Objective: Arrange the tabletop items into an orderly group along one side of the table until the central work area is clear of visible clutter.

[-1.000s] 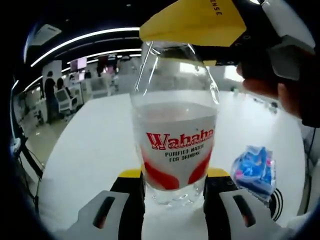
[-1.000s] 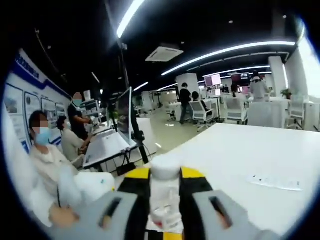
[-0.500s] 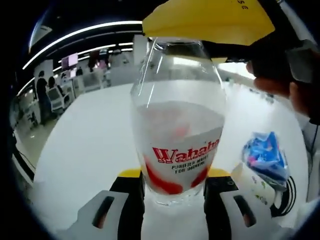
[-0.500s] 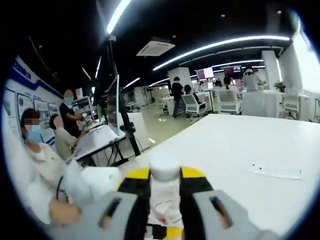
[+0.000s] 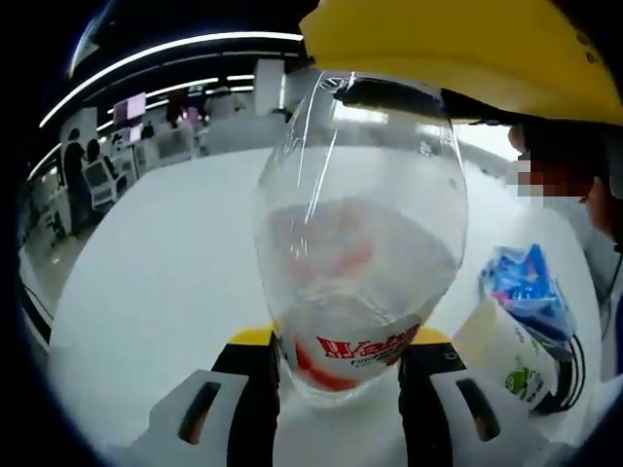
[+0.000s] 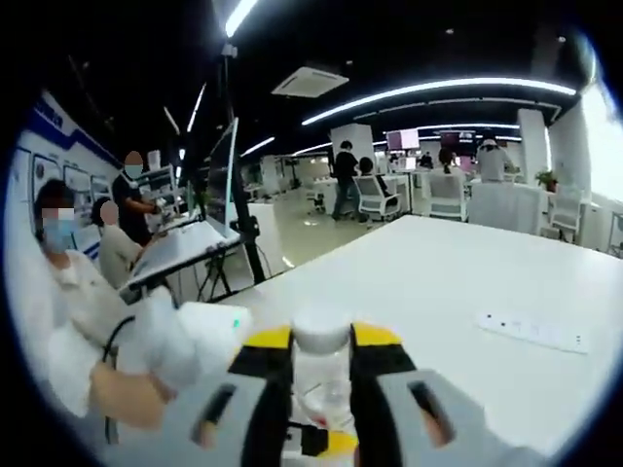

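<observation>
A clear Wahaha water bottle (image 5: 360,243), partly full, with a red and white label, stands between the jaws of my left gripper (image 5: 336,355), which is shut on its lower body. Over the bottle's top hangs the yellow right gripper (image 5: 458,49), hiding the cap in the left gripper view. In the right gripper view the white bottle cap (image 6: 321,327) sits between the black and yellow jaws of my right gripper (image 6: 321,375), which is shut on the bottle's neck. The bottle hangs above the white table (image 5: 165,292).
A blue crumpled packet (image 5: 526,287) and a small white bottle with a green logo (image 5: 506,355) lie right of the water bottle, beside a black cable (image 5: 576,355). A white power strip (image 6: 531,331) lies on the table. People sit at a desk with a monitor (image 6: 226,195).
The water bottle now fills more of the left gripper view and its label has slid lower. The small white bottle has come into view at the right. Both grips are unchanged.
</observation>
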### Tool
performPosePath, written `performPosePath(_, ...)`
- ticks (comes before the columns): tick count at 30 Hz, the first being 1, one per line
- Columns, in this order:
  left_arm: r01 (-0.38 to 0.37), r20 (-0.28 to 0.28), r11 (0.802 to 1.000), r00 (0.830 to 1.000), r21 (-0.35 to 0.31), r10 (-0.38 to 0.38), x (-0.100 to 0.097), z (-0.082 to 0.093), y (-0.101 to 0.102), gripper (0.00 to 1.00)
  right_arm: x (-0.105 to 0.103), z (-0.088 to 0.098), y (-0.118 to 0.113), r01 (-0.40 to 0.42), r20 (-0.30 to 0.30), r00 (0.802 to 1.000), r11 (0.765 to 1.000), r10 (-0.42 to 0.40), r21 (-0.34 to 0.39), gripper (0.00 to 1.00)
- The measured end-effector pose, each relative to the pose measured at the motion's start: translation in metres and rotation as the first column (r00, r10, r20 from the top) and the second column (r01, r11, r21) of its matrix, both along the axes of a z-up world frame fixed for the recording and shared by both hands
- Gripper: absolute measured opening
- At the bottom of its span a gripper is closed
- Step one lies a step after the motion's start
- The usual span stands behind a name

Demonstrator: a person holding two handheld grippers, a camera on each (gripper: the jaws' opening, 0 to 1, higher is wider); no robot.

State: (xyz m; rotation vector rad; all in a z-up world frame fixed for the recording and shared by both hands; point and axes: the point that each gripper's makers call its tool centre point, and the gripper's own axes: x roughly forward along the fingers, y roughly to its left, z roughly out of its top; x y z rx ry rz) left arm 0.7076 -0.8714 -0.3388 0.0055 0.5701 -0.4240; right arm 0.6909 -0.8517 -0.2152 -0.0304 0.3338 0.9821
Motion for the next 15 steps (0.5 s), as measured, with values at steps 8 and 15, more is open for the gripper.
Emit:
performPosePath(8,-0.011,0.036,1.000,0.999,-0.016,0.011,0.000,0.001,-0.002,0.43,-0.002,0.002,-0.005,0.020,0.027,0.999,1.000,-0.020,0.020,0.18)
performPosePath(15,-0.077,0.046,0.987,0.995,-0.139,0.085,0.005,0.010,-0.001,0.47,0.004,0.001,-0.001,0.046,0.022,0.999,0.999,-0.047,0.019,0.18)
